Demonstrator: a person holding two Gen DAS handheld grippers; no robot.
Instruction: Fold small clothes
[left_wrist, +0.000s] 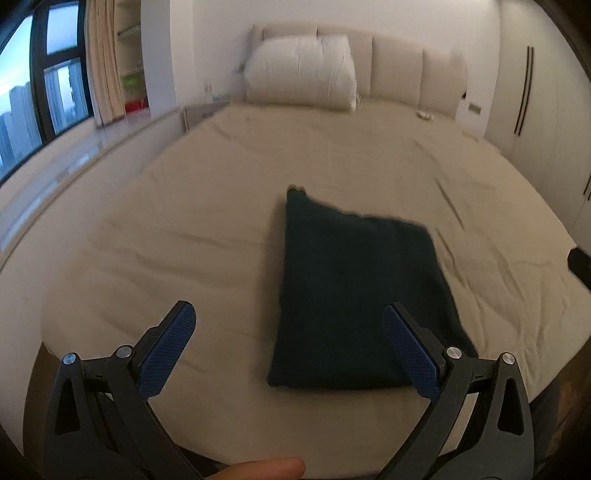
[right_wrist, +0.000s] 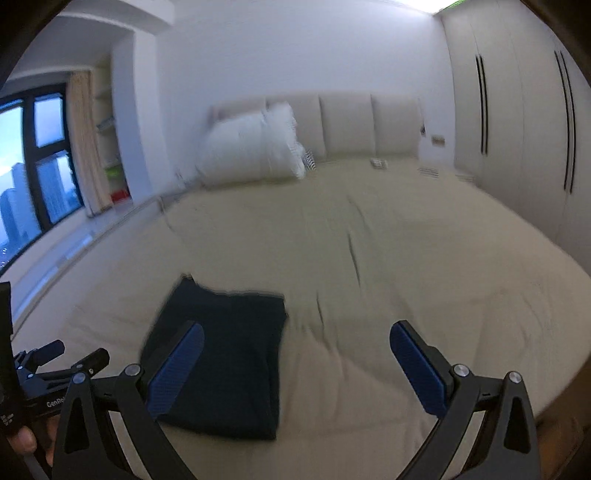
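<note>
The bed, covered in a wrinkled beige sheet, is carrying a folded dark garment at frame centre and a white pillow at upper centre.

The pillow is smeared by blur (right wrist view); a small item by the headboard is unreadable.

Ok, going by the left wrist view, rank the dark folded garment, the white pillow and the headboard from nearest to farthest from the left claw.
1. Dark folded garment: on the bed sheet, just ahead of the open left claw, toward its right finger.
2. White pillow: at the far end of the bed, left of centre.
3. Headboard: behind the pillow, against the wall.
</note>
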